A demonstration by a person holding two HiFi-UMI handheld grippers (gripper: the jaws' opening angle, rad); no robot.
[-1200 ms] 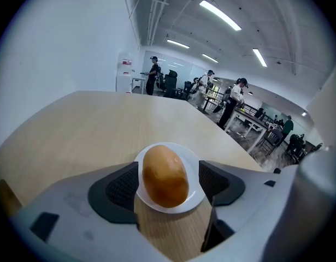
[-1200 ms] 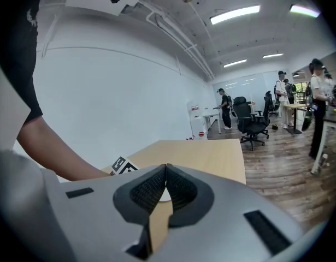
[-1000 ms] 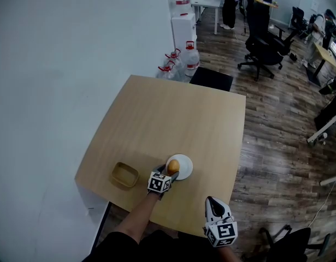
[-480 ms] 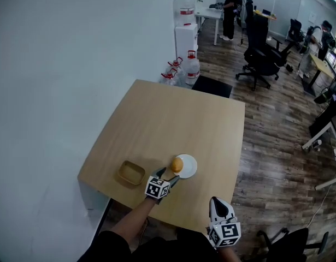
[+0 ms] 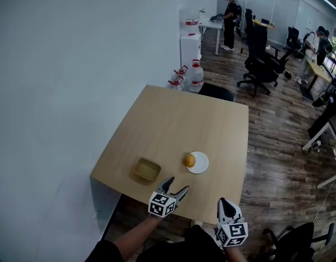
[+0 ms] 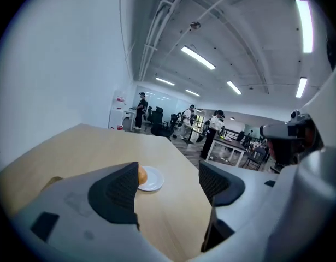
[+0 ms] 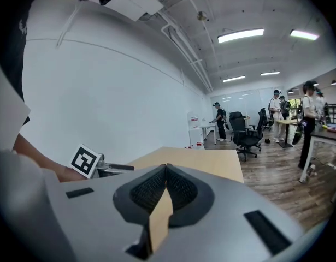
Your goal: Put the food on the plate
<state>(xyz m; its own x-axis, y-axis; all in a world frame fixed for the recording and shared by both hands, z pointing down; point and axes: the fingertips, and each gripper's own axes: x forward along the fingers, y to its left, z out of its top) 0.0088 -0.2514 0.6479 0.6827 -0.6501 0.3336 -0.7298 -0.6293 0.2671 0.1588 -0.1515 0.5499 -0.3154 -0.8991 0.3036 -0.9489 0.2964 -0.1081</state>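
A round orange-brown piece of food (image 5: 189, 160) rests on the left part of a small white plate (image 5: 201, 163) near the front of the wooden table (image 5: 173, 119). My left gripper (image 5: 176, 189) hangs open over the table's near edge, short of the plate, with nothing between its fingers. In the left gripper view the plate (image 6: 153, 181) and the food (image 6: 141, 174) lie ahead, the food partly hidden behind the left finger (image 6: 119, 192). My right gripper (image 5: 222, 203) is shut and empty, off the table's near right corner; the right gripper view shows its jaws (image 7: 166, 185) pressed together.
A shallow tan bowl (image 5: 147, 169) sits on the table left of the plate. A white wall runs along the left. Water jugs (image 5: 189, 72), a dispenser (image 5: 190, 40), a black office chair (image 5: 260, 64) and standing people are beyond the table's far end.
My left gripper has let go of the food on the plate, opened, and drawn back toward the table's near edge. The right gripper has stayed shut near the corner.
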